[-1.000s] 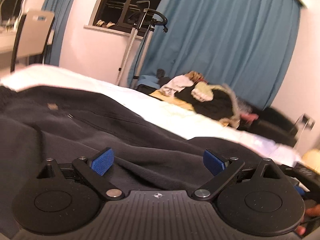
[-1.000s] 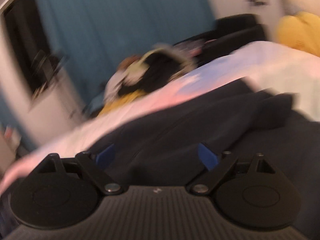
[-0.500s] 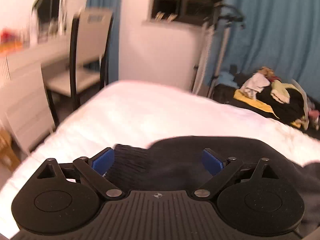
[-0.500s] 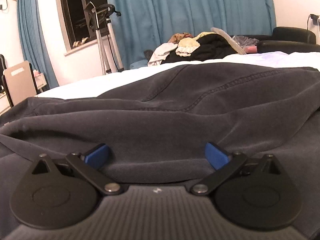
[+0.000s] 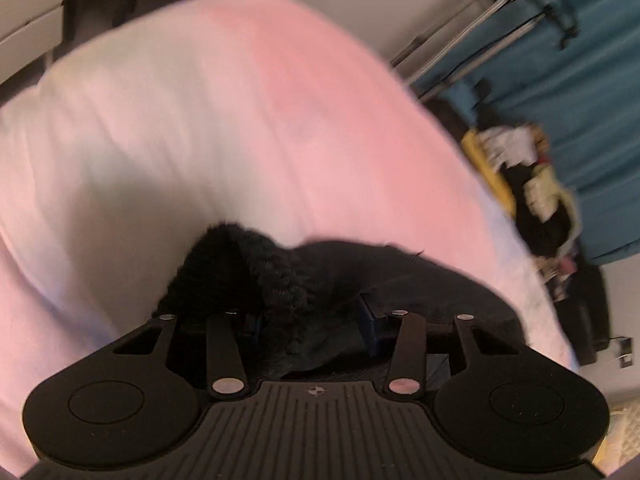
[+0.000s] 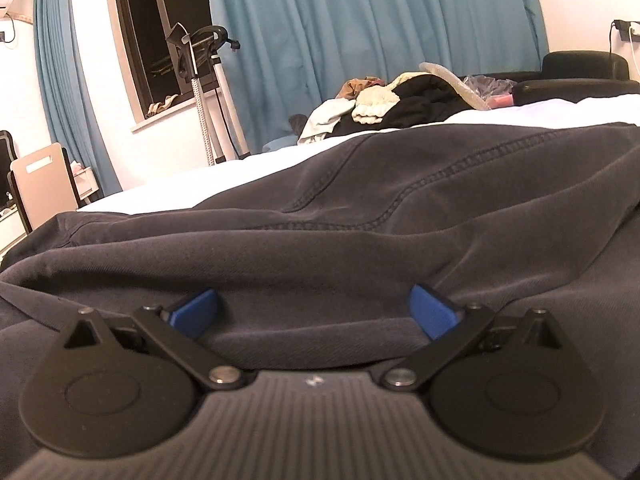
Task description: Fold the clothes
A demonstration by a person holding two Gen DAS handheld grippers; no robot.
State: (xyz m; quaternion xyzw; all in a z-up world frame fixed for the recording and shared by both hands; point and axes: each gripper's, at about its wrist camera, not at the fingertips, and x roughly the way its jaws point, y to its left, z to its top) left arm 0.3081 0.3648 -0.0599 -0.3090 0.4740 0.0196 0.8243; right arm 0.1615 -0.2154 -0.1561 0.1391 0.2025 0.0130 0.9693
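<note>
Garment (image 6: 360, 216), one, dark, spread on white bed (image 5: 240, 120), left gripper (image 5: 308, 324) fingers just closing on its ribbed cuff (image 5: 224, 264) near bed corner, right gripper (image 6: 312, 312) fingers wide open over fabric.

The left tool's (image 5: 308, 330) left pad is hidden by the bunched ribbed cuff (image 5: 256, 276), so contact cannot be judged. The bed (image 5: 192, 120) is blurred there. The dark garment (image 6: 360, 216) is cut off at both side edges.

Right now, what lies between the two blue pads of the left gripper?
In the left wrist view, the ribbed cuff of the dark garment lies between the left gripper's pads; its jaws have just been closing.
</note>
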